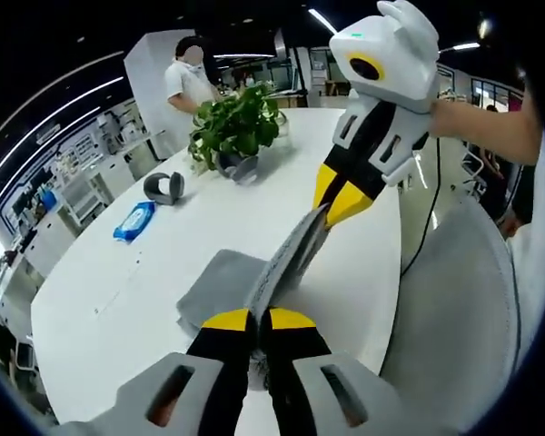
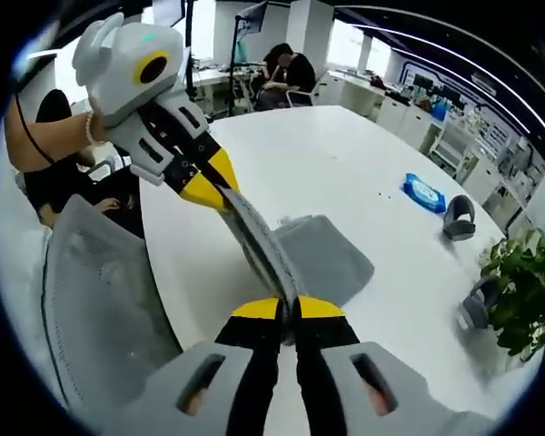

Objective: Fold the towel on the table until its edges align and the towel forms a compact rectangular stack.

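towel [image 1: 286, 263], edge stretched taut between both tools

No legible text, labels, nos. or signs anywhere; blue pack [image 1: 133, 221] print too blurred.

White oval table [image 1: 163, 272] carries a potted green plant [image 1: 236, 127] near its far end. A grey headset-like item [image 1: 165, 187] lies just beside the plant. A blue wipes packet [image 1: 133, 221] lies near the headset, towards the table edge. A grey mesh chair [image 1: 454, 300] stands against the table's side. One person in a white shirt [image 1: 189, 84] stands beyond the plant. Two persons in dark clothing [image 2: 289, 71] sit at desks in the background.
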The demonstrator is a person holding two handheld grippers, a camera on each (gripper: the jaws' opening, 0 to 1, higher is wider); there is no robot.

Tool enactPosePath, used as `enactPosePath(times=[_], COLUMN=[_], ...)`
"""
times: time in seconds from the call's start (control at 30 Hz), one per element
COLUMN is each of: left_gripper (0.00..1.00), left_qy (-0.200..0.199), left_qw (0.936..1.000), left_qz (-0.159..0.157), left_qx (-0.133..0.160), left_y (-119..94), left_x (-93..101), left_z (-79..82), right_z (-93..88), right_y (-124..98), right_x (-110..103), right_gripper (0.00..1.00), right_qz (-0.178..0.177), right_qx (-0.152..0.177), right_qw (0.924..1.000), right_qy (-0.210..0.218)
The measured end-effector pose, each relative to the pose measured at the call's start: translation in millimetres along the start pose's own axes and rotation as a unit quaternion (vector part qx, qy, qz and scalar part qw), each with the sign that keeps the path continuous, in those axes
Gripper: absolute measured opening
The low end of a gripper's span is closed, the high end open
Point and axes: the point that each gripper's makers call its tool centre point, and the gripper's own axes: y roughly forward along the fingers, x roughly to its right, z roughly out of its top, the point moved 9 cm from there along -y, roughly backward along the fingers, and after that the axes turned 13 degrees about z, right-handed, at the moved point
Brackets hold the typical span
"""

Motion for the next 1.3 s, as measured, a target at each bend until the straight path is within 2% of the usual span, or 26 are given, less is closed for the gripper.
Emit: enactPosePath(times=[0.3,0.43,0.83,1.1,1.3], left_gripper=[0.05,0.05,0.05,0.05,0.06], left_qy=[-0.012,-0.013,-0.005,-0.033,-0.043], left_qw=[0.9999,0.9997,0.9996,0.9988,0.998], left_qz=[0.01,0.02,0.025,0.02,0.024], left_qx=[0.002,-0.001,-0.012,-0.031,-0.039], left_y=[24.8,39.7,78.8,109.9,131.0], left_x=[-13.6,-19.4,-35.3,-42.0,-49.4], left_z=[9.8,6.8,1.6,-7.9,-15.9], right_z=[4.3,4.4,1.3,-7.2,-11.0], right_y=[10.0,19.5,44.7,67.4,88.2], right_x=[26.2,38.1,70.5,93.9,109.3], right_gripper=[0.03,0.03,0.03,0.03,0.04], right_qz=[-0.049,-0.057,-0.082,-0.086,-0.105], right_qx=[-0.008,-0.007,-0.008,-0.014,-0.016], right_qw=[0.9987,0.9983,0.9966,0.9957,0.9939], right_qy=[-0.006,-0.002,0.009,0.029,0.028])
